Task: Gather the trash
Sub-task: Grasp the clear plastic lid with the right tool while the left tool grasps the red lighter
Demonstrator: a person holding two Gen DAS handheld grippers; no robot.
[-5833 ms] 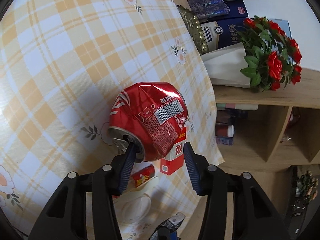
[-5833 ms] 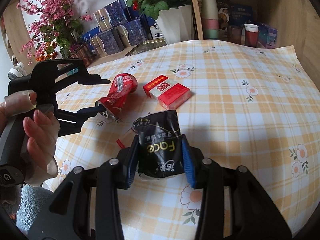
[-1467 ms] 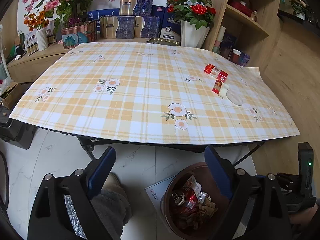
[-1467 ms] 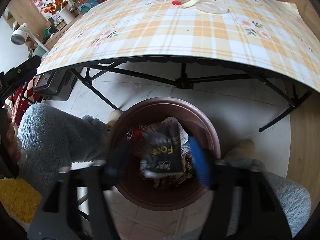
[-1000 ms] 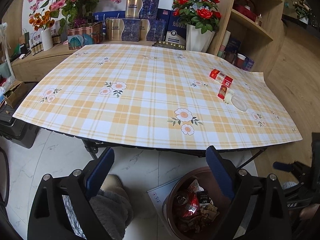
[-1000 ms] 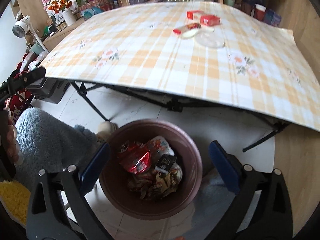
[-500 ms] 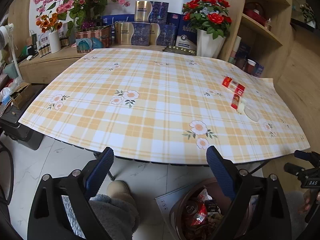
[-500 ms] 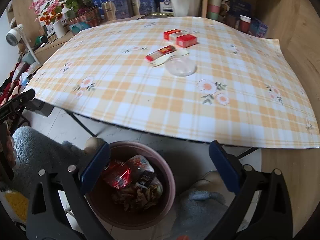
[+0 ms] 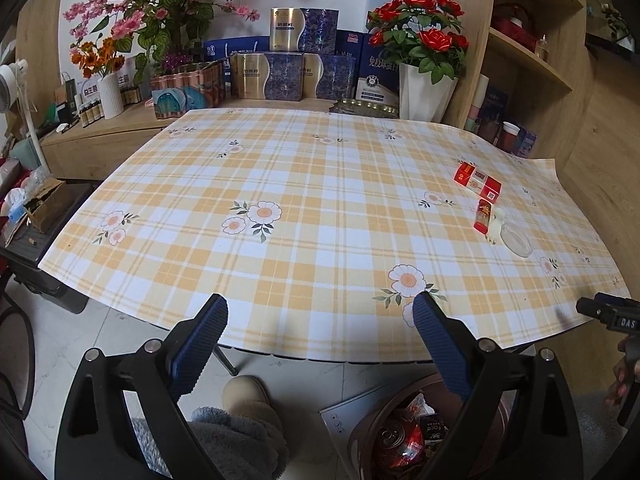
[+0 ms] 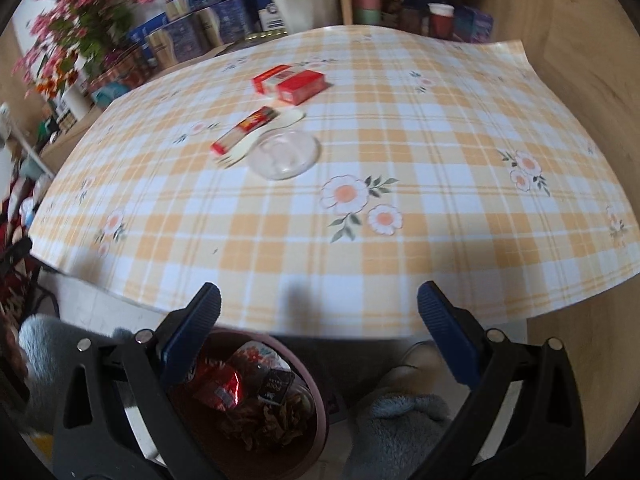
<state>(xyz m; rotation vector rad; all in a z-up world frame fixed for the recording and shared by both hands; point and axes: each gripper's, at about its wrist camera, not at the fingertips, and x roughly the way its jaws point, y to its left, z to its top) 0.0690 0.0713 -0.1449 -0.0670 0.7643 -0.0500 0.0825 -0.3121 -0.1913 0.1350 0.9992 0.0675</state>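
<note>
At the bottom of both frames, a brown bin (image 10: pixel 316 408) is sitting on the floor, holding a crushed red can (image 10: pixel 218 390), a black wrapper (image 10: pixel 276 386) and other scraps. The left gripper (image 9: pixel 320 340) and right gripper (image 10: pixel 318 320) are hanging spread wide, gripping nothing. On the table (image 10: pixel 400 240), upper centre, are lying a red carton (image 10: pixel 290 80), a red packet (image 10: pixel 244 130), a pale fork (image 10: pixel 262 136) and a clear lid (image 10: pixel 285 154).

Left wrist view: from beyond the near edge of the table (image 9: pixel 320 208), looking forward and slightly down across the checked cloth toward the shelf wall, fingers spread in the foreground. Right wrist view: from off the same edge, closer in and tilted more steeply down. Shared by both: the cloth, the red cigarette pack (image 9: pixel 478 182) (image 10: pixel 290 80), the brown trash bin (image 9: pixel 362 436) (image 10: pixel 316 412) on the floor below.
</note>
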